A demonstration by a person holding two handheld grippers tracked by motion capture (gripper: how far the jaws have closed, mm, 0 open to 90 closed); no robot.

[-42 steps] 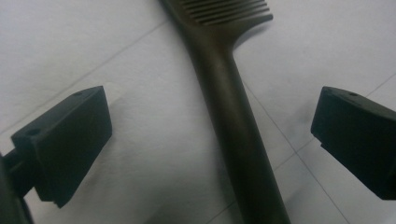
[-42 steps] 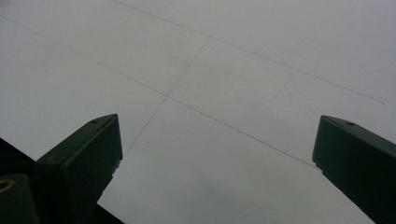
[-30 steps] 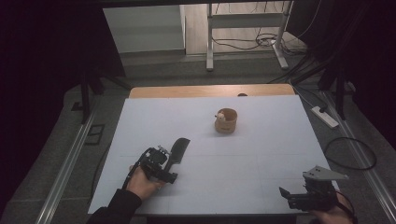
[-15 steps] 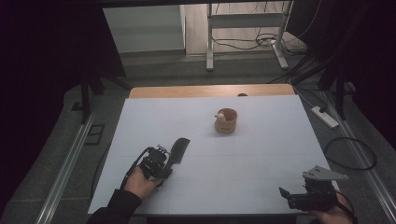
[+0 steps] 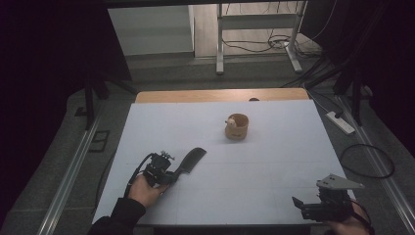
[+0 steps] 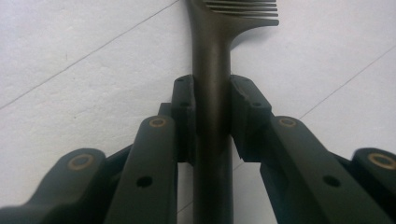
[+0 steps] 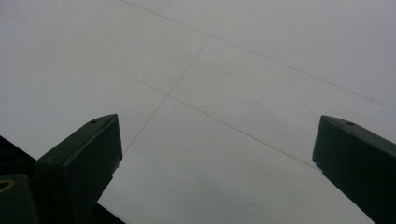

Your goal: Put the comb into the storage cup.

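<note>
The left gripper [image 6: 212, 121] is clamped on the handle of a dark comb [image 6: 212, 70]; its jaws have just been closing, and in the left gripper view both pads press the handle from either side while the toothed head runs off the top edge. In the high view the left gripper [image 5: 169, 172] sits low on the near left part of the white counter [image 5: 274, 161], with the comb [image 5: 192, 159] lying flat and pointing away and to the right. Farther off, near the middle of the counter's far half, stands a small wooden cup [image 5: 237, 127]. At the near right corner the right gripper [image 5: 298, 204] hovers with its jaws wide apart, nothing between them but bare counter
</note>
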